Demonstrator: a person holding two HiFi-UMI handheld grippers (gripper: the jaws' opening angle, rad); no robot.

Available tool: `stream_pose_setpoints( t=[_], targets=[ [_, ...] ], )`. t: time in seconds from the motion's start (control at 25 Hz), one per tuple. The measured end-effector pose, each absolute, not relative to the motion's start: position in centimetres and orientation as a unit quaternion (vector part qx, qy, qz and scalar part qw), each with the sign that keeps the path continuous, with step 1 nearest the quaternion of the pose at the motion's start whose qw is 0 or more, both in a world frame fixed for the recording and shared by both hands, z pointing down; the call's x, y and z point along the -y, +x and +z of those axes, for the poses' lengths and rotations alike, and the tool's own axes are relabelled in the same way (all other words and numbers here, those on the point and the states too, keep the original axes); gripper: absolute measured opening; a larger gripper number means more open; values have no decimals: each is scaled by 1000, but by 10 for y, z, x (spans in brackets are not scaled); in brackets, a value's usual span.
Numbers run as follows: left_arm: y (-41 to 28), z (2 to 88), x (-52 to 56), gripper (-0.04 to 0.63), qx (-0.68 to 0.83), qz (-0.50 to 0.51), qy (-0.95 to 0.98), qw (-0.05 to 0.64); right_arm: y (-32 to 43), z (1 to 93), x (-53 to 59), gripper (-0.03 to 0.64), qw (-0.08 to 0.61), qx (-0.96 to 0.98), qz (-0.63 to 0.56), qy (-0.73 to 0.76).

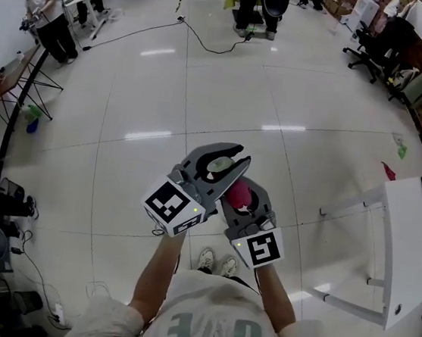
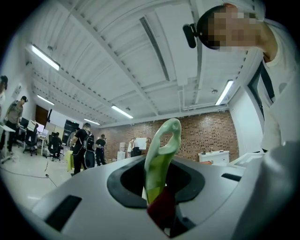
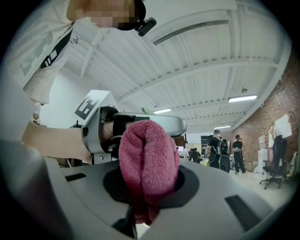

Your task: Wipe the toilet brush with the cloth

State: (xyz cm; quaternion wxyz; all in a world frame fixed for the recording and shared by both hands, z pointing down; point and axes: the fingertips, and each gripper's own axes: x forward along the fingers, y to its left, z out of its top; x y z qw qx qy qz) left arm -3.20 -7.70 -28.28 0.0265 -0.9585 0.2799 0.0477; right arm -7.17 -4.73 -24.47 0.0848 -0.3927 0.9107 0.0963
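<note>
A glossy white floor (image 1: pixel 203 109) mirrors the ceiling strip lights (image 2: pixel 44 56) (as pale streaks). A brick wall (image 2: pixel 201 136) closes one side, with black office chairs (image 1: pixel 371 46) near it. A white table (image 1: pixel 407 249) stands at right.

Wide open floor (image 1: pixel 206 87) lies ahead of the person. A white table (image 1: pixel 406 249) stands close on their right, a black stand (image 1: pixel 31 82) well off on the left. The left gripper (image 1: pixel 222 165) and right gripper (image 1: pixel 239 198) crowd each other.
</note>
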Motion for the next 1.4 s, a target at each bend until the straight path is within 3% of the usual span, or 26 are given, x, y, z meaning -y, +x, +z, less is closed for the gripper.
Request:
stream_pose_setpoints(
  t=[0.4,0.68,1.12,1.4],
  targets=[
    [-45,-280,80,89,-304,68,-950,8,-61,-226,35,69,78,-909,68,-404],
    [-42,-249,90,91,-326,47,-944,-11,0,-169,33,69,10,-879,2,-476],
    [27,-216,90,91,-421,30,-906,33,138,-140,21,69,8,-869,-12,-495],
    [56,-152,92,91,-471,28,-880,43,208,-68,25,69,-22,-875,-42,-482]
  ],
)
